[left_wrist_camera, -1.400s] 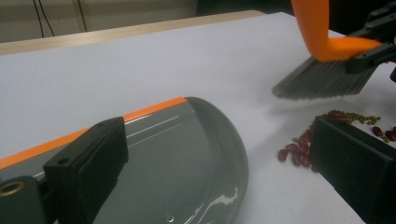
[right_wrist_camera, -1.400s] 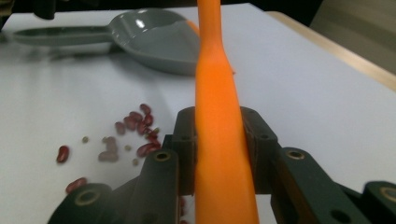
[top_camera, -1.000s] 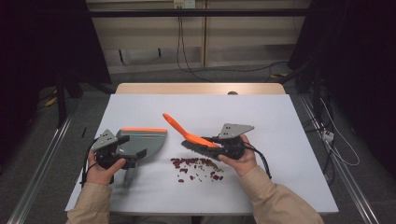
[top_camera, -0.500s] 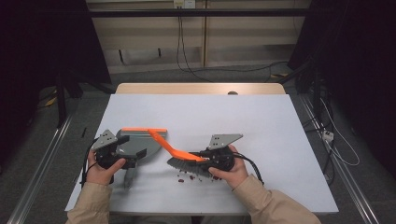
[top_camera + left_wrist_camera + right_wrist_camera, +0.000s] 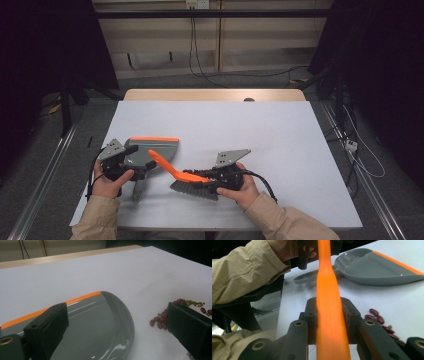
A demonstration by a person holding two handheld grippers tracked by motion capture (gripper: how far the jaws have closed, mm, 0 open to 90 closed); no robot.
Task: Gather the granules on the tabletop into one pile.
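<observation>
A grey dustpan with an orange front lip lies flat at the near left of the white table. My left gripper stands open at its back. In the left gripper view one jaw lies over the dustpan and the other rests on the table, clear of the rim. My right gripper is shut on the orange handle of a brush, whose dark bristles rest on the table just right of the pan. Red beans lie beside the left gripper's right jaw. The same beans lie right of the brush handle.
The dustpan's handle points toward the table's near edge. A person's sleeved forearms come in from the bottom. Cables run on the floor right of the table, and a metal rail runs along its left side.
The right gripper has carried the brush left and toward the near edge, up to the dustpan. The beans that lay open on the table are now hidden under the brush in the high view. The left gripper has kept still.
</observation>
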